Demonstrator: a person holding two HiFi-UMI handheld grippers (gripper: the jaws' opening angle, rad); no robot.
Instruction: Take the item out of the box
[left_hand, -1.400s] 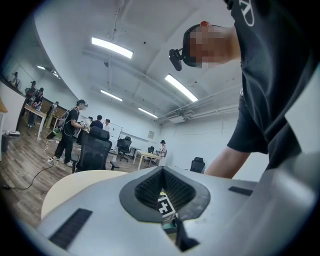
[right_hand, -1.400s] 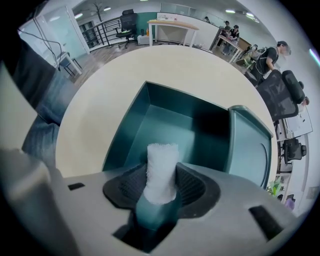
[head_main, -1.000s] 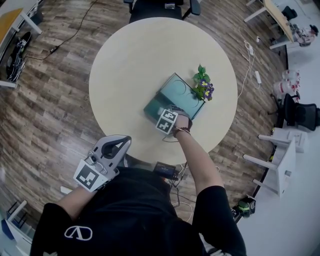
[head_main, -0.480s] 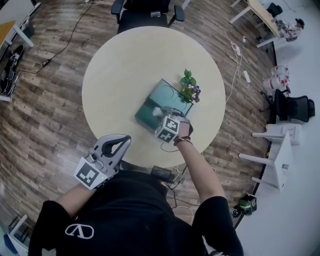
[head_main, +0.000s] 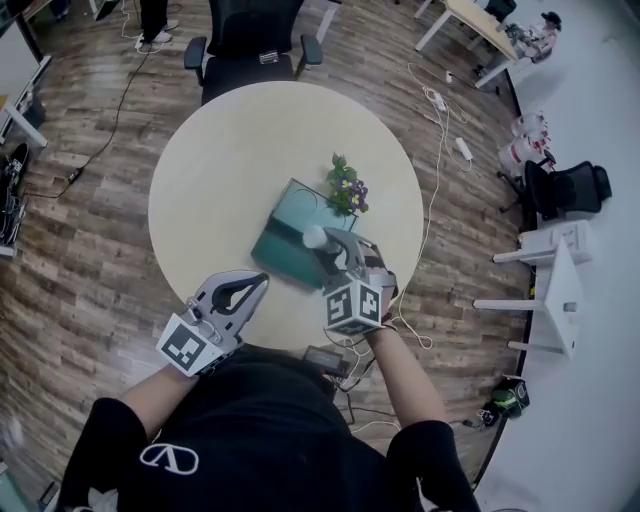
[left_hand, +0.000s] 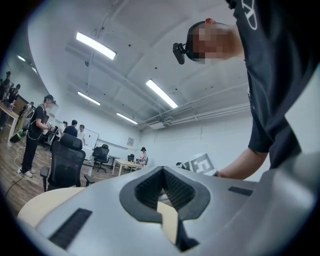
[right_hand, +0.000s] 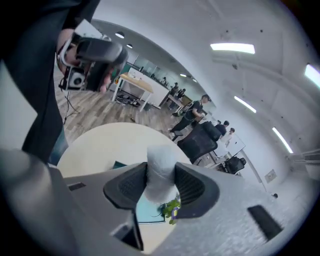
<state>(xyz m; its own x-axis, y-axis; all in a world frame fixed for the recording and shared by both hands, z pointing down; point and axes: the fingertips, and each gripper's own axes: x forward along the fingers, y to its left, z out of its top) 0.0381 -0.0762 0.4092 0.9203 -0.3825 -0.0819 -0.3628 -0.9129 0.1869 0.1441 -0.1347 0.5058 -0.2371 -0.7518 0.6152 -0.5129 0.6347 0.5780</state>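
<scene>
Item (head_main: 313, 236) is sitting clamped btwn the pads of the right claw (head_main: 324, 246). I'm seeing a white, roll-shaped thing, w/ the pads pressing on both its sides in the right gripper view. It's hanging over the near edge of the teal box (head_main: 283, 232); I can't tell whether it's touching the box. That box is lying flat on the round tabletop (head_main: 215, 150), right of ctr, w/ a small bunch of flowers (head_main: 346, 187) (green leaves, purple & yellow blooms) resting at its far corner. As for the left claw (head_main: 258, 283), it's hovering at the tabletop's near edge, well apart from the box, jaws together w/ nothing btwn them. I'm also seeing a black office chair (head_main: 250, 40) standing at the tabletop's far side, on the wood floor (head_main: 90, 230).
</scene>
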